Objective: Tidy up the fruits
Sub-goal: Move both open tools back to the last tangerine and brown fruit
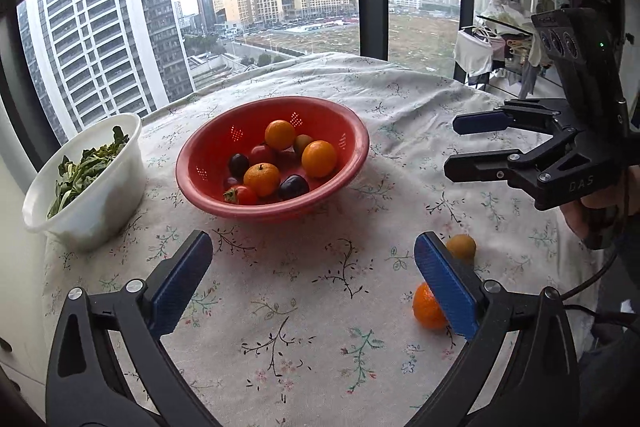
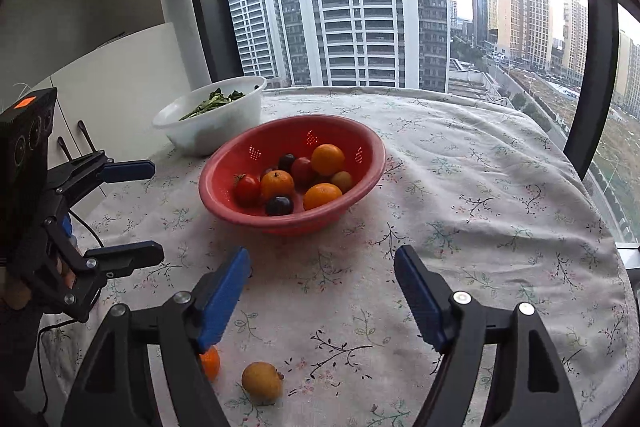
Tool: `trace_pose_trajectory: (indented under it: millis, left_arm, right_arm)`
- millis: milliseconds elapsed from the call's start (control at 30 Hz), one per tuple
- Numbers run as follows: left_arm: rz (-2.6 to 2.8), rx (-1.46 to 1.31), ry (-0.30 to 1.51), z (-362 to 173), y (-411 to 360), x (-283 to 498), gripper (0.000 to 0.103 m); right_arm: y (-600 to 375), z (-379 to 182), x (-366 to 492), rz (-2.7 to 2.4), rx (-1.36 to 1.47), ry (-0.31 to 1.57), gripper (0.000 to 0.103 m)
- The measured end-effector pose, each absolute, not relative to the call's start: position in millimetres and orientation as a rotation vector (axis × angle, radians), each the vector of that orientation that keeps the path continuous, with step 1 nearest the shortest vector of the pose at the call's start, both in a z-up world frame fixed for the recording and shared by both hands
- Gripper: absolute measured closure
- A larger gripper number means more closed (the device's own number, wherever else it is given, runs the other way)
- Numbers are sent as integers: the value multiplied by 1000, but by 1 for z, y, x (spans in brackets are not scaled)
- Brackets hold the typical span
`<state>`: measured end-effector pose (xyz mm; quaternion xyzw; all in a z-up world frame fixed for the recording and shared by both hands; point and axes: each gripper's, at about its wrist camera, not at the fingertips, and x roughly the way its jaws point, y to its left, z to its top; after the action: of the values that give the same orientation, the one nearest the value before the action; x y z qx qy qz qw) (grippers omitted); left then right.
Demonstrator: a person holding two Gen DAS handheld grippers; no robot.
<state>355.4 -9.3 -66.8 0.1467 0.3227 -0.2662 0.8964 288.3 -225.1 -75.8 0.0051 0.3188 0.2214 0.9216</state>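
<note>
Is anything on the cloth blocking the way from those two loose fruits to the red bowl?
Nothing visible: only bare floral tablecloth lies between the small orange, the yellowish fruit and the red colander.

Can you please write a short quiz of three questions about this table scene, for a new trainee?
1. True or false: both the left gripper and the right gripper have open jaws with nothing between them.
2. How many fruits lie on the floral tablecloth outside the red colander? A) none B) two C) four
3. Fill in: the white bowl beside the colander holds leafy ____.

Key:
1. True.
2. B: a small orange and a yellow-brown fruit.
3. greens.
</note>
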Motion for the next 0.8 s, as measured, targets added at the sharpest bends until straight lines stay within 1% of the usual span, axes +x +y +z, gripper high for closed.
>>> trace_pose_trajectory:
  millis: [167, 367, 600, 667, 733, 800]
  left_arm:
    - [-635, 340, 706, -84, -19, 315, 1]
    - [-709, 418, 746, -107, -38, 290, 0]
    - [-749, 446, 796, -123, -54, 287, 1]
    - [-751, 444, 810, -125, -57, 290, 0]
    - [-752, 437, 824, -125, -58, 294, 0]
    - [-754, 428, 835, -125, -58, 297, 0]
  right_arm:
    - [-243, -91, 246, 450, 52, 654, 23]
    - [-250, -109, 214, 445, 90, 661, 22]
    - [-237, -120, 196, 449, 34, 658, 21]
    - [-233, -121, 191, 455, 9, 645, 20]
    - [-231, -121, 189, 462, -1, 634, 16]
    - [-230, -121, 188, 465, -1, 635, 15]
